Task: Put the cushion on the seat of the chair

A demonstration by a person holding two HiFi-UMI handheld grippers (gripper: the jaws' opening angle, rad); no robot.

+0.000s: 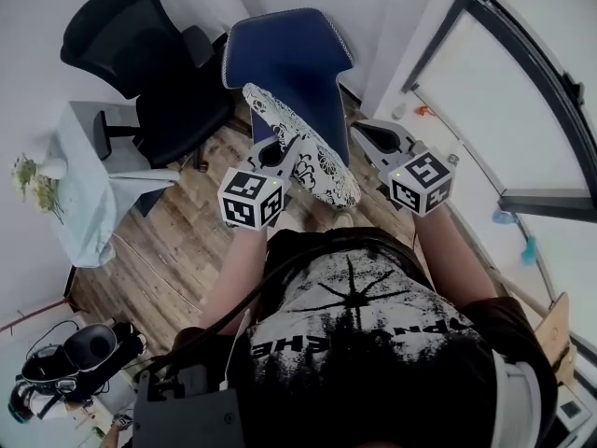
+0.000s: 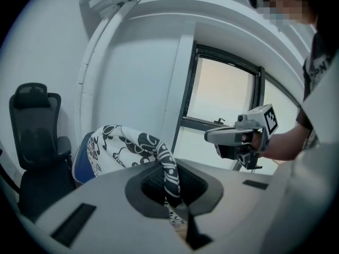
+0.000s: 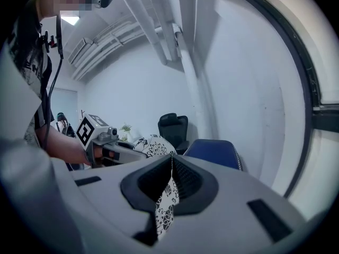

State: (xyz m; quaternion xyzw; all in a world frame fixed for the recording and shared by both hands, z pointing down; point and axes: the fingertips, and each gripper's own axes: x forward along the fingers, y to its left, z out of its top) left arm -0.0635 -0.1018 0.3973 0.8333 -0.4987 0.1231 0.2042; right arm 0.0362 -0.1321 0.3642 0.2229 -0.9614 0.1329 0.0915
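Note:
A black-and-white patterned cushion (image 1: 308,152) hangs on edge between my two grippers, just in front of the blue chair (image 1: 294,59). My left gripper (image 1: 280,149) is shut on the cushion's left edge, and the fabric (image 2: 170,176) runs pinched between its jaws. My right gripper (image 1: 367,138) is shut on the right edge, where a strip of fabric (image 3: 168,197) hangs from its closed jaws. In the left gripper view the cushion (image 2: 122,144) covers most of the blue chair (image 2: 83,165). The blue seat (image 3: 214,152) lies just beyond my right jaws.
A black office chair (image 1: 149,59) stands left of the blue one. A small table with a pale cloth (image 1: 89,189) and a plant (image 1: 33,180) is further left. A window wall (image 1: 522,110) runs along the right. Bags and gear (image 1: 75,362) lie on the wooden floor at lower left.

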